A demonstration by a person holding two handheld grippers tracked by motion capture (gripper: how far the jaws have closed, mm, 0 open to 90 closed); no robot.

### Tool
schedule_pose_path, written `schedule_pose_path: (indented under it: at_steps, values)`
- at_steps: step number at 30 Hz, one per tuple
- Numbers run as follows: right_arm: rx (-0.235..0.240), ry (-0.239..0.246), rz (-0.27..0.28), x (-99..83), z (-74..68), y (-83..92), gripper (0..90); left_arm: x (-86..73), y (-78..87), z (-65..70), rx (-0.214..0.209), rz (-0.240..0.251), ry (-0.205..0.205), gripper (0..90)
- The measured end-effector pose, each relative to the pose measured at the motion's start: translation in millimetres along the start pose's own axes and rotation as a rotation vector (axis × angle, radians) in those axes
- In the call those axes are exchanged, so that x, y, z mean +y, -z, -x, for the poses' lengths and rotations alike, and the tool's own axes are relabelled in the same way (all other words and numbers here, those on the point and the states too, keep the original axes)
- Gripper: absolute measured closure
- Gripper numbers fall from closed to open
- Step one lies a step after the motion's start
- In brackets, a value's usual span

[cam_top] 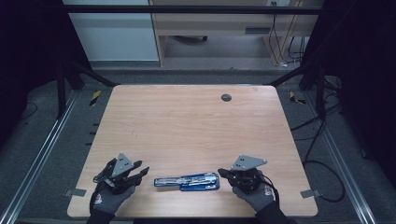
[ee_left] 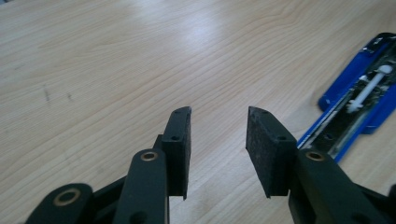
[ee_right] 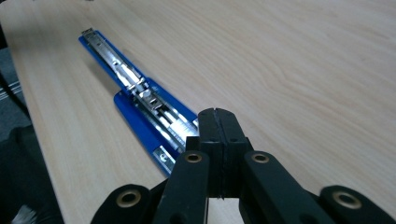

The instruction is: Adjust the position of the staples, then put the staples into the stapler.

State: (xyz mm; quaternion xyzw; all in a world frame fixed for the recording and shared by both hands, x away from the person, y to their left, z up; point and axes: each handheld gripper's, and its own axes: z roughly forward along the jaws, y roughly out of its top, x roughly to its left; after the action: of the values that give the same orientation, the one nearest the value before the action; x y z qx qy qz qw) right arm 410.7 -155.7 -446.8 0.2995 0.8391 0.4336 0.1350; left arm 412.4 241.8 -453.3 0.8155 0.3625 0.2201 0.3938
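Note:
A blue stapler [cam_top: 187, 181], swung open flat with its metal staple track facing up, lies near the table's front edge between my two grippers. My left gripper [cam_top: 140, 173] sits to its left, jaws open with nothing between them. In the left gripper view the open gripper [ee_left: 218, 121] hangs over bare wood, and the stapler [ee_left: 359, 102] lies off to the right. My right gripper [cam_top: 224, 175] is at the stapler's right end. Seen from the right gripper view, this gripper [ee_right: 215, 116] is shut pad to pad on nothing, just over the near end of the stapler [ee_right: 135, 88]; whether they touch I cannot tell.
The wooden table [cam_top: 196, 126] has a dark round cable hole [cam_top: 226, 97] near its far edge. Gloved hands hold both grippers at the front edge. Black cables [cam_top: 322, 158] trail on the floor to the right, and a metal rail [cam_top: 42, 154] runs along the left.

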Motion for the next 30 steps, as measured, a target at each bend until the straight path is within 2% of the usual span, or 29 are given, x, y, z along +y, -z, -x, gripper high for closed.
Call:
schedule_pose_path:
  at_steps: [7,12,20,23,30]
  values:
    - [0.007,-0.007,-0.017,-8.4,-5.4,-2.5,90.0,5.6,3.0,4.7,-0.085,-0.002,-0.061,59.7]
    - [0.011,-0.019,-0.021,-12.1,-8.3,-2.1,90.0,7.4,2.0,7.8,-0.120,-0.020,-0.092,58.5]
    - [0.028,-0.025,-0.044,-18.7,-13.3,-6.4,90.0,8.8,-2.6,15.2,-0.193,-0.079,-0.156,55.4]
    - [0.032,-0.016,-0.059,-19.0,-15.8,-9.5,90.0,8.3,-6.9,19.3,-0.206,-0.106,-0.186,53.4]
    - [0.042,-0.010,-0.075,-21.1,-18.4,-14.0,90.0,7.5,-14.5,24.6,-0.248,-0.151,-0.226,50.8]
